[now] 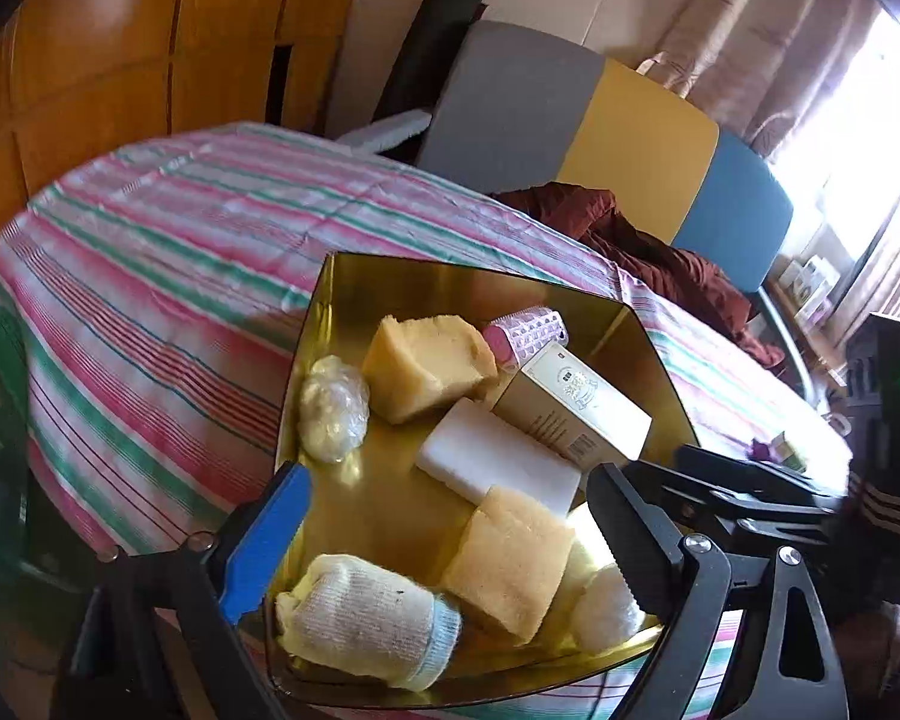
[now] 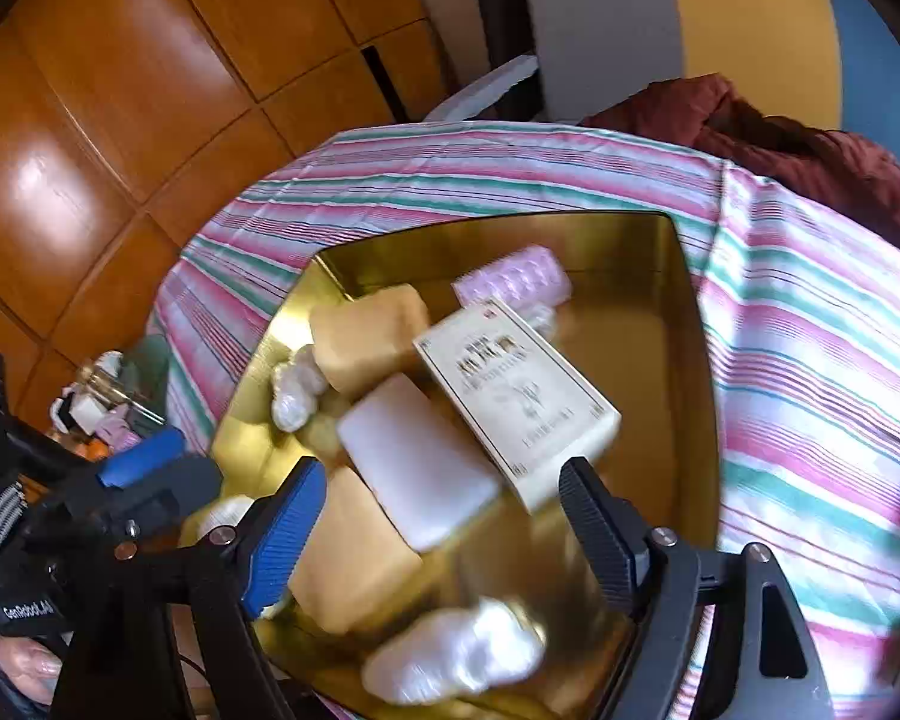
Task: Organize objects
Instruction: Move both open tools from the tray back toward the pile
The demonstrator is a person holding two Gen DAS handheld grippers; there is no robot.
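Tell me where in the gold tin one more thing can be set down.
Bare floor shows along the tin's right wall, beside the carton, and at its left wall below the wrapped ball. The middle is crowded: sponges, white block, sock.

Wooden wardrobe (image 1: 120, 42), striped bedspread (image 1: 168, 252) (sunlit curtains (image 1: 768, 30)).

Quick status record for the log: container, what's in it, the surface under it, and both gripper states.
container: gold tin tray, open top
contents: two yellow sponges, white foam block, cream carton, pink hair roller, rolled sock, plastic-wrapped bundle
surface: striped bedspread
left gripper: open, empty, over the tray's near end
right gripper: open, empty, above the foam block
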